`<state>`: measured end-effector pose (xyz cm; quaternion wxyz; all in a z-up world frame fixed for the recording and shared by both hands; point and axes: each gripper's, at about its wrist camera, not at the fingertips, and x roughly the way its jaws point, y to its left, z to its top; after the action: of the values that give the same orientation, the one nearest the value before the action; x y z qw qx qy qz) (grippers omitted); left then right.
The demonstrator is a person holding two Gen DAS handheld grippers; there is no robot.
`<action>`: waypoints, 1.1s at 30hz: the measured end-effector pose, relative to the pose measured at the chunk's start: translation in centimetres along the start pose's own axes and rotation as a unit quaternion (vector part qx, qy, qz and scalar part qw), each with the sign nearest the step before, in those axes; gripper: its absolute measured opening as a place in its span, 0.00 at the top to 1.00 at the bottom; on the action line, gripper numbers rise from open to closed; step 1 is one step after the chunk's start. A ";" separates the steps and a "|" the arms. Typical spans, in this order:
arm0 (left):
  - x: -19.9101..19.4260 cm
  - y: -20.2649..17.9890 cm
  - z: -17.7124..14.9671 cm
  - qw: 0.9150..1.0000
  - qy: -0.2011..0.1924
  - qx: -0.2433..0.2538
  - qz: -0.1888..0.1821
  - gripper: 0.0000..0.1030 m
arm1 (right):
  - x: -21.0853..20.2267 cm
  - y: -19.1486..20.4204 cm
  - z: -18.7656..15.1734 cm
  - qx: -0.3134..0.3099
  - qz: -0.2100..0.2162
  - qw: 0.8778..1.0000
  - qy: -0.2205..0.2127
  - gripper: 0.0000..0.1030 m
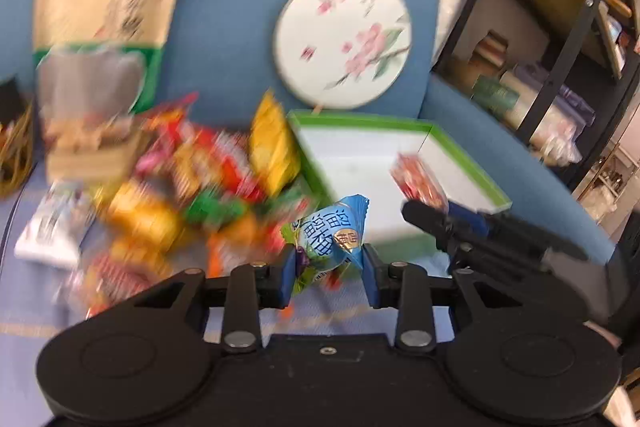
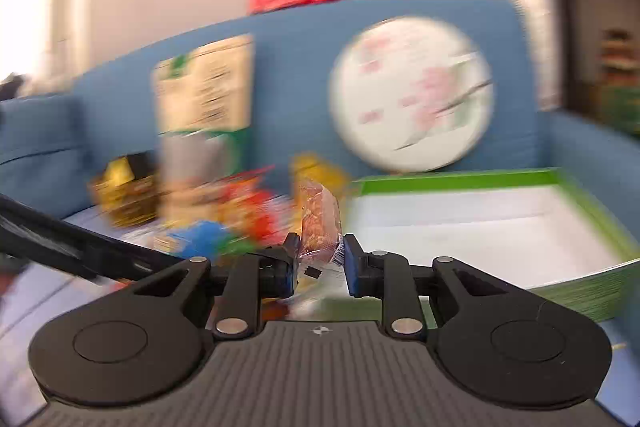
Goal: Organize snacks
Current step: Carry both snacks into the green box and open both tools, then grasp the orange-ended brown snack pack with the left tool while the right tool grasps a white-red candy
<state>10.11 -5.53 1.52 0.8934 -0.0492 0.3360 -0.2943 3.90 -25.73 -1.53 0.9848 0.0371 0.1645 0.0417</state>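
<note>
My left gripper [image 1: 329, 263] pinches a blue packet [image 1: 334, 235]; my right gripper [image 2: 319, 254] pinches a clear reddish packet [image 2: 320, 223]; both are held above the seat; the snack pile [image 1: 192, 187] lies left of the green box [image 1: 476, 171]; a round fan [image 1: 342, 37] leans behind on the blue sofa [image 1: 236, 7].

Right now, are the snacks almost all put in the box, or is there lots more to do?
Lots more. The green box looks empty inside, so nothing seems put away yet. In hand: the left gripper holds a blue packet, and the right gripper holds a clear-wrapped brown snack near the box. Left: the big pile of snacks beside the box.
</note>
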 end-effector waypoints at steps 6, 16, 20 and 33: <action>4.3 -3.3 3.4 1.000 -0.011 0.007 -0.024 0.44 | 1.8 -3.7 0.1 0.041 -0.079 0.996 0.010 0.60; 10.8 -4.6 2.9 0.999 0.021 0.027 -0.002 0.31 | 4.4 -3.1 -1.4 0.001 -0.106 0.993 0.054 0.57; 9.3 -3.6 2.7 1.000 0.000 0.012 -0.005 0.00 | 4.0 -2.0 -1.4 -0.029 -0.110 0.992 0.054 0.13; -0.4 3.6 -3.1 0.992 -0.038 -0.070 0.100 0.00 | 1.1 4.6 -2.1 -0.061 0.023 0.997 0.032 0.00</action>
<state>9.71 -1.96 -1.67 0.9250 -0.0885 0.3245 -0.1771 3.88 -20.91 -3.48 0.9782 -0.0209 0.1925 0.0752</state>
